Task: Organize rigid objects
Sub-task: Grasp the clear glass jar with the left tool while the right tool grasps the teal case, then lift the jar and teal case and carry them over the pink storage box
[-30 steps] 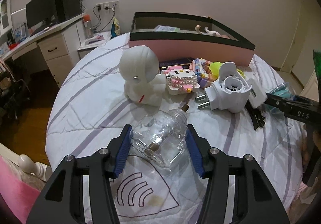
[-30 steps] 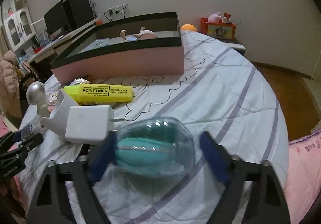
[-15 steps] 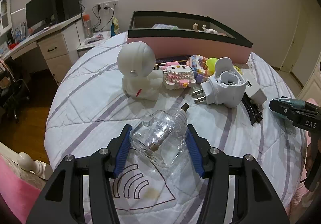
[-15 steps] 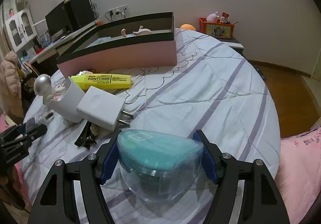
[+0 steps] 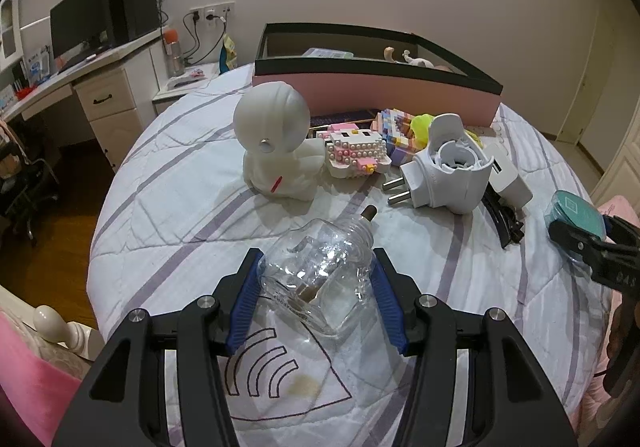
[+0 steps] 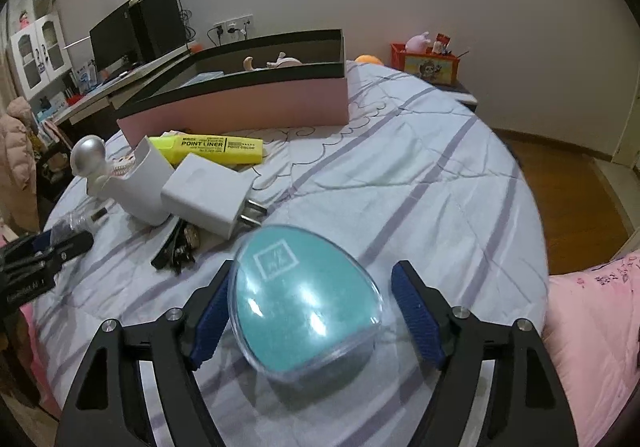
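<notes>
- Open striped bedspread (image 6: 440,175) right of the clutter, clear up to the pink box (image 6: 240,103).
- Blocking the left approach: white charger (image 6: 208,199), yellow highlighter (image 6: 216,147), black clip (image 6: 176,247).

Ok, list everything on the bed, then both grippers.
bed: 1, white-purple striped, underneath
box: 1, pink-black, far side
bricks: 2 sets, pastel, before box
figurine: 1, white, left of bricks
highlighter: 1, yellow, before box
adapter: 1, white, right of bricks
charger: 1, white, beside adapter
clip: 1, black, by charger
bottle: 1, clear, in left gripper
egg case: 1, teal, between right gripper jaws
left gripper: 1, black, shut on bottle
right gripper: 1, black, opening around case
</notes>
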`<state>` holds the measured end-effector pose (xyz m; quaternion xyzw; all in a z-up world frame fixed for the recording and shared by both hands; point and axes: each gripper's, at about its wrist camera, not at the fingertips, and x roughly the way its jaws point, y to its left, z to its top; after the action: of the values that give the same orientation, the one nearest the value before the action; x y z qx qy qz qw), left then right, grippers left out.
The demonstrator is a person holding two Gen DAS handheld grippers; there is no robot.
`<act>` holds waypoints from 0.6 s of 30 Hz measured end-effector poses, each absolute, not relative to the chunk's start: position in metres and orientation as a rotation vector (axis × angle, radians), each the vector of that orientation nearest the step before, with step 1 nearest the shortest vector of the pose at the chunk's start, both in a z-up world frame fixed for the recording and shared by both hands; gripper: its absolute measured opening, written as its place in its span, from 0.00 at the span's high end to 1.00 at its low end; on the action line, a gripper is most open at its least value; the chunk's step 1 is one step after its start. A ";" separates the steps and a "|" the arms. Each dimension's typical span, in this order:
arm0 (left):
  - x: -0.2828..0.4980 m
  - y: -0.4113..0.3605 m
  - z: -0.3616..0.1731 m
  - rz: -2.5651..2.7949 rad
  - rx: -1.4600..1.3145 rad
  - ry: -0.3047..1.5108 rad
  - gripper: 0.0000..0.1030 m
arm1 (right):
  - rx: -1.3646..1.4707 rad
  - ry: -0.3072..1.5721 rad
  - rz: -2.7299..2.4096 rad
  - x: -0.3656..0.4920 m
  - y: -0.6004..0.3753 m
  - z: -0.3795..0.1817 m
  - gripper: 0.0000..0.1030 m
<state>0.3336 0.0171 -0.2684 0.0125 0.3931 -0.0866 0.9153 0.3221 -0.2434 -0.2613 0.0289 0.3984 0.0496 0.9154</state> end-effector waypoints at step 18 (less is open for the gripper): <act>0.337 0.016 -0.269 -0.185 0.036 0.791 0.47 | 0.065 0.776 0.119 0.319 -0.243 -0.262 0.41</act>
<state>0.3365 0.0157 -0.2694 0.0176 0.3845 -0.0898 0.9186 0.3194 -0.2433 -0.2619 0.0318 0.3779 0.0578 0.9235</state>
